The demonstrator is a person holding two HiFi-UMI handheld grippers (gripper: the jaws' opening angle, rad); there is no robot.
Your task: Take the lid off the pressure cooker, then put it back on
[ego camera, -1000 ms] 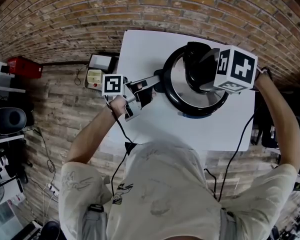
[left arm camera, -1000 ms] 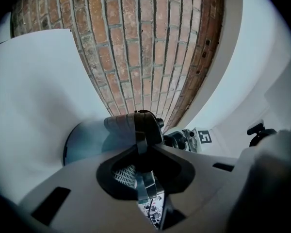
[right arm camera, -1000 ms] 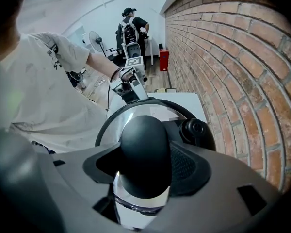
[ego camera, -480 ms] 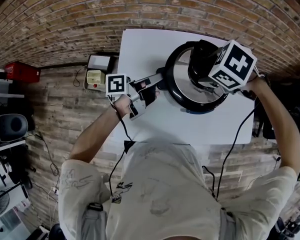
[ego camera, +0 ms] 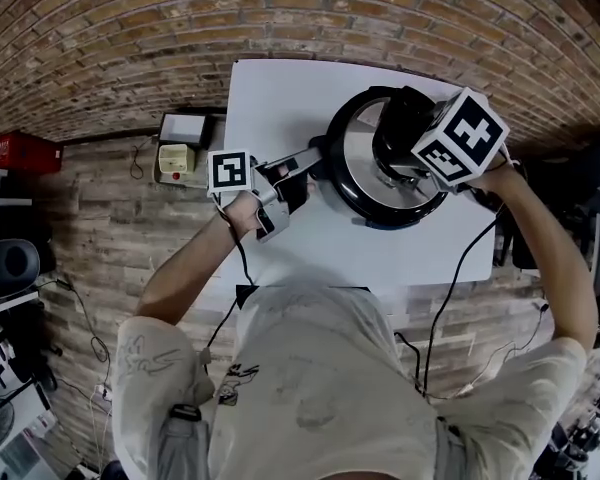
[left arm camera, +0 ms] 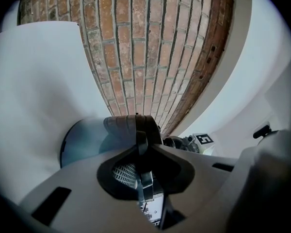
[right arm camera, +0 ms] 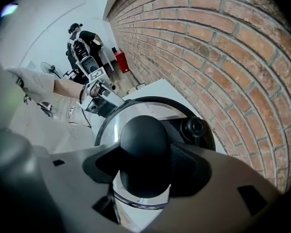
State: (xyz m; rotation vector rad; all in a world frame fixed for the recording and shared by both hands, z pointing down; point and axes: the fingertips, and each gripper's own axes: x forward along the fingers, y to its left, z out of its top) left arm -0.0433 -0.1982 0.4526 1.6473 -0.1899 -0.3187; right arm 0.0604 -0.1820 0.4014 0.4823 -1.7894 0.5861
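The left gripper (left arm camera: 143, 178) squeezes the long handle (left arm camera: 131, 125) of the cooker (left arm camera: 82, 142) between its jaws. The right gripper (right arm camera: 144, 161), pointing down, pinches the black knob (right arm camera: 144, 147) on the lid (right arm camera: 109, 130).

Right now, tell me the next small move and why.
Probably twist the knob with the right gripper: its jaws are closed on the knob, the lid sits on the cooker, and the left gripper clamps the side handle to brace it.

The round pressure cooker lid (ego camera: 358, 180) is polished, mirror-bright steel. Its domed black knob (right arm camera: 144, 149) looks like glossy plastic, and the long dark handle (left arm camera: 128, 126) is ribbed. The white counter (ego camera: 280, 98) is smooth and matt.
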